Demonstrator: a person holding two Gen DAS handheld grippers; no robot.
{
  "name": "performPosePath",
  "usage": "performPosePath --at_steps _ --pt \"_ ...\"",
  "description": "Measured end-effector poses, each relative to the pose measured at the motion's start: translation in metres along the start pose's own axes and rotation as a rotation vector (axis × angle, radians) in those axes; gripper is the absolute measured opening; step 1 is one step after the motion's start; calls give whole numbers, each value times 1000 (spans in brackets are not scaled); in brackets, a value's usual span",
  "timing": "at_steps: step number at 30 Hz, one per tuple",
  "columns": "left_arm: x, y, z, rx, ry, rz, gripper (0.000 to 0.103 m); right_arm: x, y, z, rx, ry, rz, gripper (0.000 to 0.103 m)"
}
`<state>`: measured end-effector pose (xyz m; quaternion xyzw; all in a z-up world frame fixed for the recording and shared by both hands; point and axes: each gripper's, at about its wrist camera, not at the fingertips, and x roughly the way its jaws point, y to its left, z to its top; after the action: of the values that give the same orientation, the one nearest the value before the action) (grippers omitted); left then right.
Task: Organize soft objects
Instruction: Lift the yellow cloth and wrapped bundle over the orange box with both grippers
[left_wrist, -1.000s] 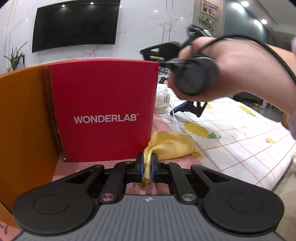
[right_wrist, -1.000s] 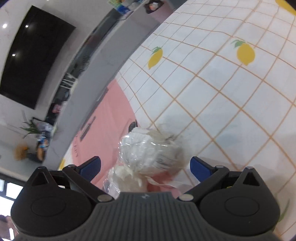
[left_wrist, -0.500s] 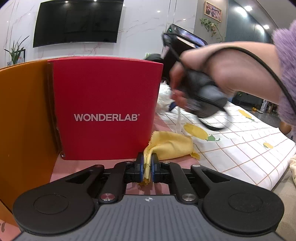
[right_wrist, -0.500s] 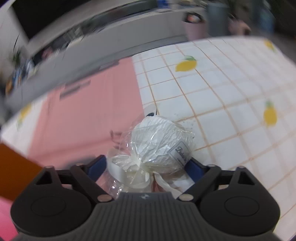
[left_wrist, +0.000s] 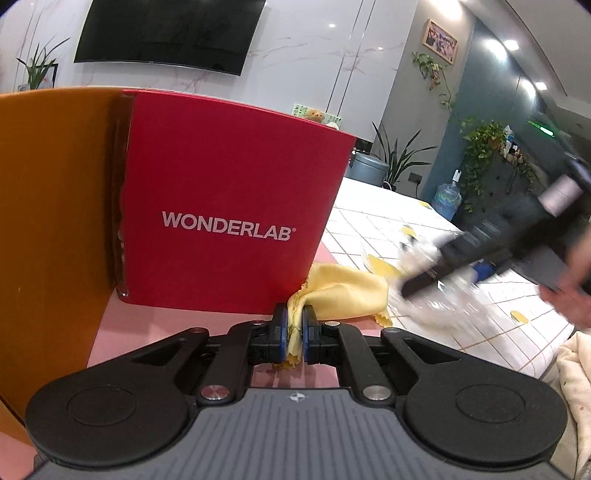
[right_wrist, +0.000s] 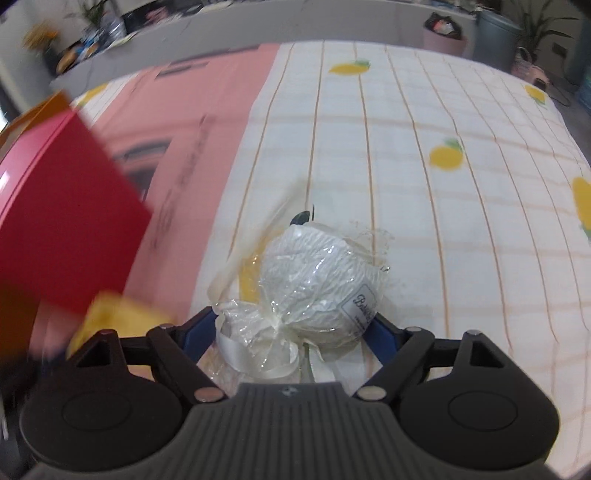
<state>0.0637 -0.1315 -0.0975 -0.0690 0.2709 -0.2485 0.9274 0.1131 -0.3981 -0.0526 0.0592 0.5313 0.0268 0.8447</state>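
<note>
1. Left gripper (left_wrist: 294, 328): jaws nearly closed, blue pads clamped on a fold of the yellow cloth (left_wrist: 343, 295). The rest of the cloth lies on the pink mat (left_wrist: 122, 325), at the lower right corner of the red WONDERLAB box (left_wrist: 229, 206).
2. Left wrist view only: the box stands upright against an orange panel (left_wrist: 51, 221). The right gripper appears at the right edge as a blurred dark shape with a hand (left_wrist: 570, 295) behind it; jaw position cannot be read here.
3. Right gripper (right_wrist: 291, 328): jaws wide and just narrowed. The wrapped white bundle (right_wrist: 314, 284) sits between the blue fingers (right_wrist: 195, 332), both touching its wrapping.
4. Right wrist view only: the bundle is a white ball in clear film, tied with a cream ribbon (right_wrist: 258, 354), label at its right side. Beneath it lies the lemon-print tablecloth (right_wrist: 443, 221), beside the mat's edge.
5. In this view the red box and yellow cloth are blurred at the left edge.
</note>
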Motion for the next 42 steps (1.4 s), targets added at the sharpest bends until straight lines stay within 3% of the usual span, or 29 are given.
performPosePath --at_steps 6,8,11,20,31,38,42 --pt "-4 -8 -2 62 -9 32 9 -22 4 -44 -54 -6 13 83" --pt "-4 -3 -1 28 0 10 9 -26 6 -50 -26 -33 2 75" --pt "-5 1 1 11 5 4 9 -39 10 -50 -17 -92 -56 73" --pt "-5 -31 3 146 31 114 8 -48 4 -53 -6 -122 -8 73" --pt "-30 -48 10 134 9 137 8 -67 6 -62 13 -168 39 73" --pt "-70 -72 36 219 -117 71 8 -110 23 -84 6 -249 9 74" --pt "-100 -83 64 218 -199 47 8 -144 31 -96 82 -347 82 74"
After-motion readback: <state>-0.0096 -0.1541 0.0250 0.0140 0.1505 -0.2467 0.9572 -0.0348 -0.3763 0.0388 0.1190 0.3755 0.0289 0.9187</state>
